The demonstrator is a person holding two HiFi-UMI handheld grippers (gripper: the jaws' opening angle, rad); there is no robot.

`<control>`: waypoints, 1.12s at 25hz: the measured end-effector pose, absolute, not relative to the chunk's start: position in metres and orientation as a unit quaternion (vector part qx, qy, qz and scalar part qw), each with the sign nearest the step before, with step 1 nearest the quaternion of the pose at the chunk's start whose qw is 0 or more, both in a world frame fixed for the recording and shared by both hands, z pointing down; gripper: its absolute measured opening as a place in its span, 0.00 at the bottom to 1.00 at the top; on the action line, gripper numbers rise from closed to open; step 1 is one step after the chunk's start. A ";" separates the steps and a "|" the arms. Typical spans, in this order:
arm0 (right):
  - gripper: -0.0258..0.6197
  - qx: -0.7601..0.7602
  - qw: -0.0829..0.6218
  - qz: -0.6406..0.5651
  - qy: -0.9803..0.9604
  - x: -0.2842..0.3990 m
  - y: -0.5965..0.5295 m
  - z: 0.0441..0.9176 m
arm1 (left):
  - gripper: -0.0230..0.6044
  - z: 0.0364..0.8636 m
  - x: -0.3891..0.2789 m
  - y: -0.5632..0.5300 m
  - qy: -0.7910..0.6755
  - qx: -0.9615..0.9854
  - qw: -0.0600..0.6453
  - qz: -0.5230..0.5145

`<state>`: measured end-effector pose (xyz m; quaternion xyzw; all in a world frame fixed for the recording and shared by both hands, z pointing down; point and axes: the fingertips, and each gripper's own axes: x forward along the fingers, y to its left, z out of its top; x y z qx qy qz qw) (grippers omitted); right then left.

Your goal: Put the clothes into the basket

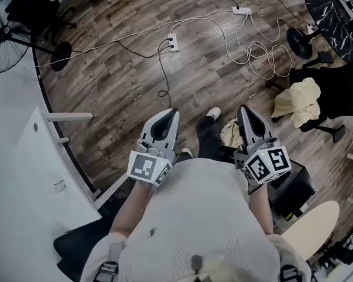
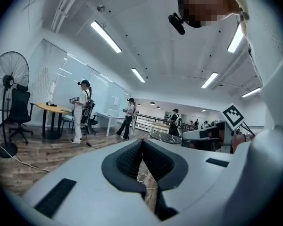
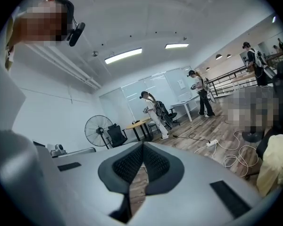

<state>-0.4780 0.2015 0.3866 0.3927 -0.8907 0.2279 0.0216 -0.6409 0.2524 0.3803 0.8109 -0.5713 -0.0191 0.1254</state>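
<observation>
Both tongs are fully closed and hold nothing. The left tongs and the right tongs point forward, side by side, over the wooden floor. In each gripper view the dark ribbed pads meet at the tip, and only floor shows behind them.

I judge that the step in hand is the approach to the clothes, with no piece taken yet. To do it well, the nearer tongs, which is the right one, should turn toward the cloth and open wide before it comes down. It should then close on a thick fold, not on a thin edge, so that the piece lifts in one go. The white cables on the floor at 12 o'clock are better avoided.

The yellow cloth lies at about 2 o'clock from the right tongs, near but clearly apart. It seems to hang over something dark, perhaps a chair. In the right gripper view it shows only at the far edge, near 4 o'clock. From the left tongs it is at 3 o'clock, well apart, beyond the right tongs.

A smaller pale bundle lies at 7 o'clock from the right tip; I cannot tell if it is clothing. A black box at 5 o'clock may be the basket, but this is not certain.
</observation>
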 end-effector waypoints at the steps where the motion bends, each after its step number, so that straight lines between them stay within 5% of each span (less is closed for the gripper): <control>1: 0.05 0.392 0.026 0.227 -0.891 -0.478 0.189 0.387 | 0.07 0.380 -0.640 0.239 -0.571 0.811 0.126 -0.019; 15: 0.05 0.385 0.031 0.220 -0.896 -0.434 0.019 0.372 | 0.07 0.360 -0.582 0.061 -0.556 0.821 0.130 -0.012; 28: 0.05 0.465 0.011 0.213 -0.859 -0.319 -0.050 0.364 | 0.07 0.343 -0.462 -0.046 -0.471 0.875 0.114 -0.006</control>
